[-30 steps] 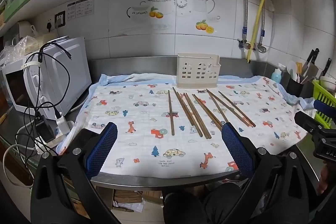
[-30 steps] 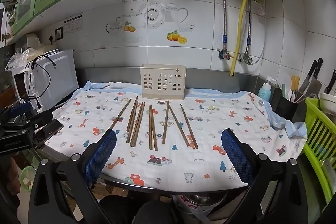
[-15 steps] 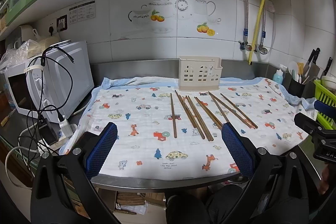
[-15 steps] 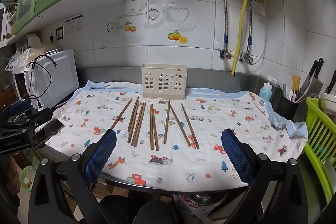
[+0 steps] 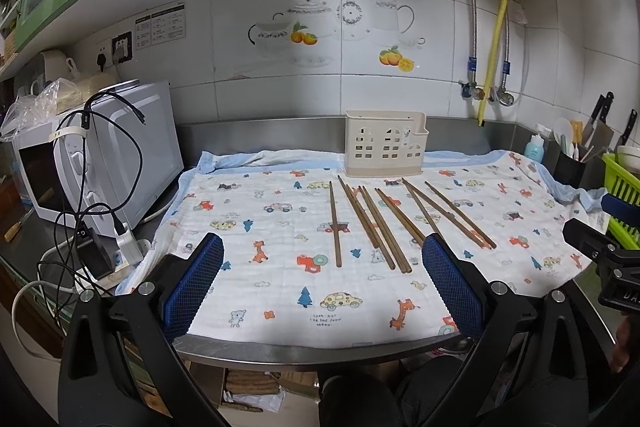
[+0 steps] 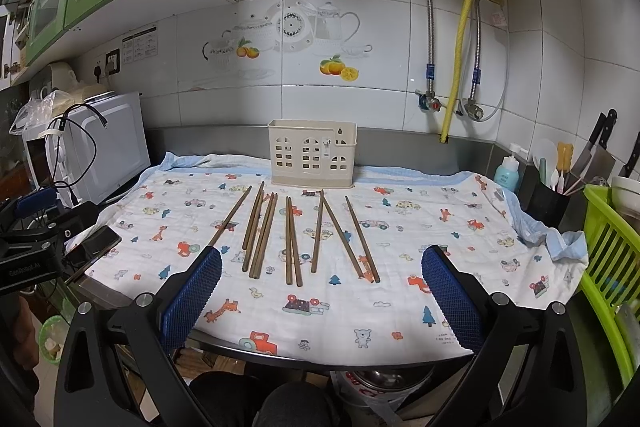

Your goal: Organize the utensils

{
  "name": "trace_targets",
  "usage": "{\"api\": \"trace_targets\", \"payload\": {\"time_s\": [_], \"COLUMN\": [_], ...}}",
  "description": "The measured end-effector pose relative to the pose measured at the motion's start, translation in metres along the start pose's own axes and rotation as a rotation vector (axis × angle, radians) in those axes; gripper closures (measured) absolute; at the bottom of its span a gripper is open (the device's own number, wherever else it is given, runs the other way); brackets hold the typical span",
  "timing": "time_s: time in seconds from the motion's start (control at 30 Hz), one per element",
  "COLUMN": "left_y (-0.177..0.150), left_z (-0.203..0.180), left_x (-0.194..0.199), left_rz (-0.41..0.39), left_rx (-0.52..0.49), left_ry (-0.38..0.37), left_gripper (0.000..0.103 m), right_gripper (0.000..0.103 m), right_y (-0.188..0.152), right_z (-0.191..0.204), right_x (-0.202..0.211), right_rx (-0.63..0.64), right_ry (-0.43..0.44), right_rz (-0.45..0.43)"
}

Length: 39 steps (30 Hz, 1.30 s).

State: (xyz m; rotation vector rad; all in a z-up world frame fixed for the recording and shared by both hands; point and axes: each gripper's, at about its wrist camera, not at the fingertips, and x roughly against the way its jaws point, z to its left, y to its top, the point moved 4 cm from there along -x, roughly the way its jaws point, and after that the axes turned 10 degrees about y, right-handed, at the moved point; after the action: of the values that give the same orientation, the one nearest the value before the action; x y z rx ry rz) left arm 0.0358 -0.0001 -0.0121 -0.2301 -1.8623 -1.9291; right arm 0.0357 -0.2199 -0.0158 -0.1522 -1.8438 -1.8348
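**Both grippers idle at counter edge, chopsticks untouched**

Left wrist cam shifted a bit over the last sec: chopsticks and holder sit slightly further right and lower in its view vs 1 s ago; right wrist view barely changed. Nothing on the cloth moved.

Left gripper [image 5: 322, 269] is spread wide, nothing between its blue pads [image 5: 195, 282], held at the near edge of the counter. Right gripper [image 6: 321, 273] likewise spread wide and holding nothing, also at the near edge.

Chopsticks [image 6: 291, 235] lie loose on the printed cloth [image 6: 420, 223], approx 10 sticks fanned out side by side, tips toward the back wall, some touching or crossing. In the left view the same sticks [image 5: 381, 223] sit centre-right, with 1 lying apart on the left [image 5: 334, 223].

Cream utensil holder [image 6: 312, 158] stands upright at the back of the cloth, just behind the sticks' far ends; seen in left view too [image 5: 385, 143]. Can't see inside it.

Microwave [image 5: 116, 147] w/ cables sits left of the cloth. Green basket [image 6: 610, 267] at far right.
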Motion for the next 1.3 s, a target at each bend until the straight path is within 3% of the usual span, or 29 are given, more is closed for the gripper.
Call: {"api": "trace_targets", "payload": {"time_s": [1.3], "left_y": [0.000], "left_z": [0.002], "left_x": [-0.014], "left_rz": [0.008], "left_rx": [0.012], "left_ry": [0.012], "left_gripper": [0.005], "right_gripper": [0.006], "right_y": [-0.006], "right_z": [-0.005], "right_x": [-0.018], "right_rx": [-0.024], "right_ry": [0.004], "right_rz": [0.029]}}
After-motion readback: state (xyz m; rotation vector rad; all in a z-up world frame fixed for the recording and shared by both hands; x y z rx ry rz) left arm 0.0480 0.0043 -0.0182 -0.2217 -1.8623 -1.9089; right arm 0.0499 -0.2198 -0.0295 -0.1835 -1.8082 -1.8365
